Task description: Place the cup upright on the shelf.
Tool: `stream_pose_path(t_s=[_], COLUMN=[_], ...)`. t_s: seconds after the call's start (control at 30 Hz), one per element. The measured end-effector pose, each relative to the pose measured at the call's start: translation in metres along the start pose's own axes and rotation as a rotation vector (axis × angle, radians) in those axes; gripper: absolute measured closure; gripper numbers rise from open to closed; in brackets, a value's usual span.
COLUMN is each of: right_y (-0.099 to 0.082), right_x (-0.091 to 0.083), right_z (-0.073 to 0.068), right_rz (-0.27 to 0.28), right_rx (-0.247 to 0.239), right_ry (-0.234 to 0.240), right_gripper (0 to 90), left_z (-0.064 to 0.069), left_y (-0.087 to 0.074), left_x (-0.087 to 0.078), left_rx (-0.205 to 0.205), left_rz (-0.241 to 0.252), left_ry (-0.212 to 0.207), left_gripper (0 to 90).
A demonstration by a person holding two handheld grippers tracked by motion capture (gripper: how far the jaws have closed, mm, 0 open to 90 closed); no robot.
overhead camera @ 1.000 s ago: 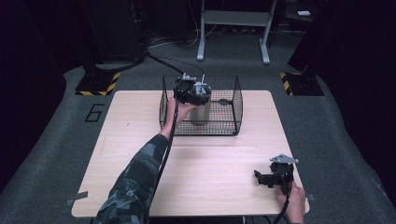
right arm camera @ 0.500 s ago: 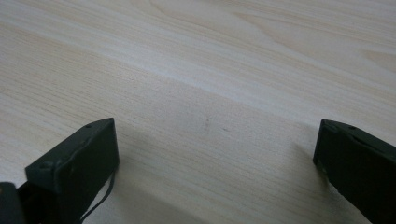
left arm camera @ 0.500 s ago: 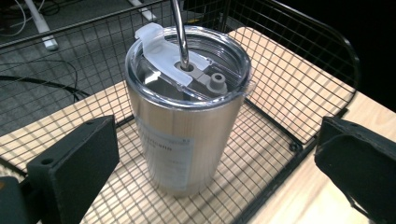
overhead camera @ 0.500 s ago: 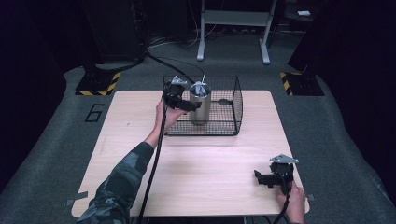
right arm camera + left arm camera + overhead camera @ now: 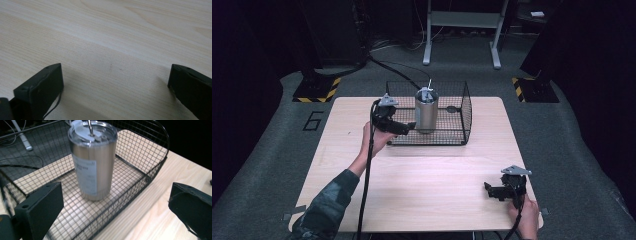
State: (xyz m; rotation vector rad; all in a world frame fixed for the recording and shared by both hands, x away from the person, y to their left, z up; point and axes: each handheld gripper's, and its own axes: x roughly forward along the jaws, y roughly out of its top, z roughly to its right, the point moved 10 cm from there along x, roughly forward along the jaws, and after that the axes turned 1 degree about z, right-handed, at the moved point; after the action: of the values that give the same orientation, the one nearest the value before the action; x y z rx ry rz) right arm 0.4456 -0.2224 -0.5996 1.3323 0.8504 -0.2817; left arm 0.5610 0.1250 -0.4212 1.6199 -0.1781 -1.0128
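Left gripper (image 5: 404, 128) has released tumbler (image 5: 426, 111) in basket (image 5: 464, 112)

Left gripper (image 5: 404, 127) held out forward on an extended arm, jaws wide apart. Right gripper (image 5: 492, 190) low near the person, jaws spread.

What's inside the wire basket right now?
The steel tumbler stands upright in the wire basket, lid and straw on. A small dark thing lies behind it; the tumbler's contents are hidden.

The tumbler's (image 5: 93, 161) label print is blurred; its straw (image 5: 90, 127) runs off the top edge
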Motion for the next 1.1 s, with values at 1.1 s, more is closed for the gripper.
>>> stream_pose_path(t_s=[1.1], right_y=[0.000], right_x=[0.000], right_z=[0.000], right_rz=[0.006], right_rx=[0.004], right_ry=[-0.004], right_gripper=[0.0], left_z=[-0.026], left_y=[-0.209], left_x=[-0.052], left_rx=[-0.102], left_rz=[-0.179], left_ry=[0.139], left_gripper=[0.0])
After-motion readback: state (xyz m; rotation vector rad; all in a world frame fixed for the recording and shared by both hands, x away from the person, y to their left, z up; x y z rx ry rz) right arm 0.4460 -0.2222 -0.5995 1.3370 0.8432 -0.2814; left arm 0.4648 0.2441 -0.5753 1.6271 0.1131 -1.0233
